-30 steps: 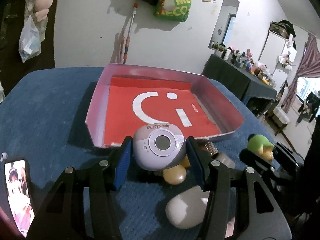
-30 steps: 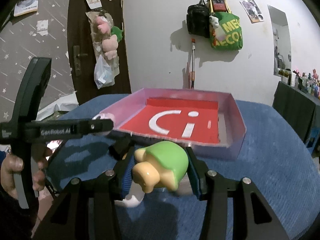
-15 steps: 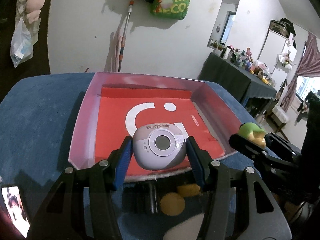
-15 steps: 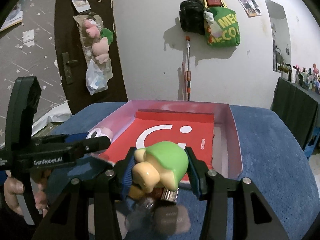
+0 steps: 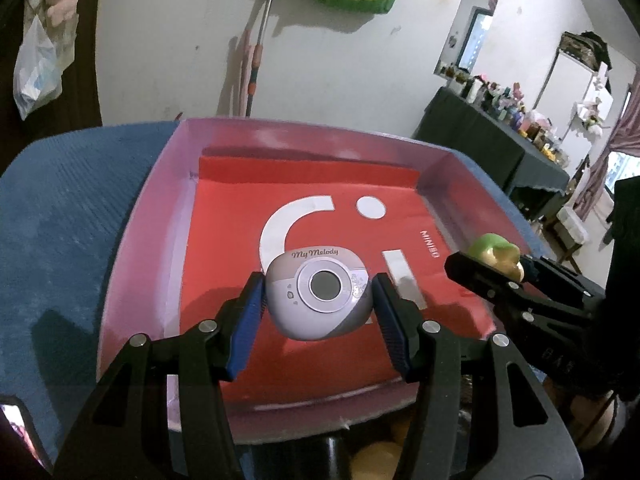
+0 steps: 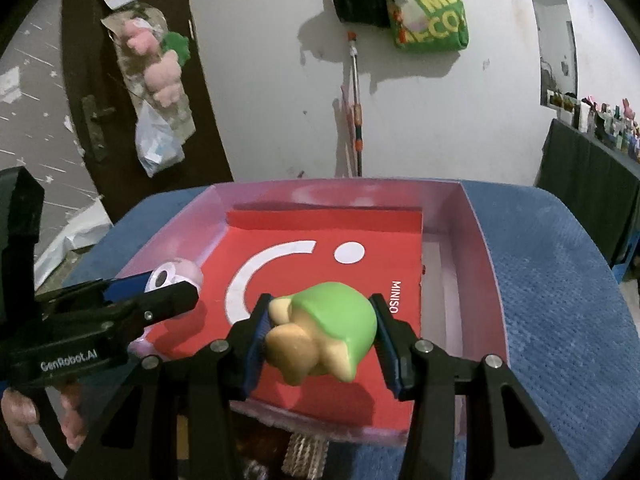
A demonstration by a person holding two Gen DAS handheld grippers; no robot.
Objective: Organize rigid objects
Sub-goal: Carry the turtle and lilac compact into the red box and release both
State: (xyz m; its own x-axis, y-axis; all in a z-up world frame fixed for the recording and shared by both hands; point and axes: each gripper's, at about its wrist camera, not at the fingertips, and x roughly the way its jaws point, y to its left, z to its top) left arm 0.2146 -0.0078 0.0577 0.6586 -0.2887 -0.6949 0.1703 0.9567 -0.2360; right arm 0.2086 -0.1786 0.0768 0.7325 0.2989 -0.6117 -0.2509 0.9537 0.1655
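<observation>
My left gripper [image 5: 318,300] is shut on a lilac "My Melody" toy camera [image 5: 318,292] and holds it above the near part of the pink tray [image 5: 140,216], which has a red MINISO sheet [image 5: 320,196] inside. My right gripper [image 6: 320,328] is shut on a green and tan turtle toy [image 6: 326,328], held above the tray's [image 6: 484,256] near half. The right gripper and the turtle toy [image 5: 494,250] show at the right of the left wrist view. The left gripper and the camera [image 6: 172,276] show at the left of the right wrist view.
The tray sits on a blue cloth-covered table [image 6: 560,300]. Yellow round objects [image 5: 376,456] and a brush-like item [image 6: 304,452] lie on the table before the tray's near wall. A phone [image 5: 16,428] lies at the lower left. A dark shelf with bottles [image 5: 500,120] stands far right.
Both grippers have moved forward from the table in front of the tray to over its red sheet, each carrying its toy. The loose objects have dropped toward the bottom edge of both views.
</observation>
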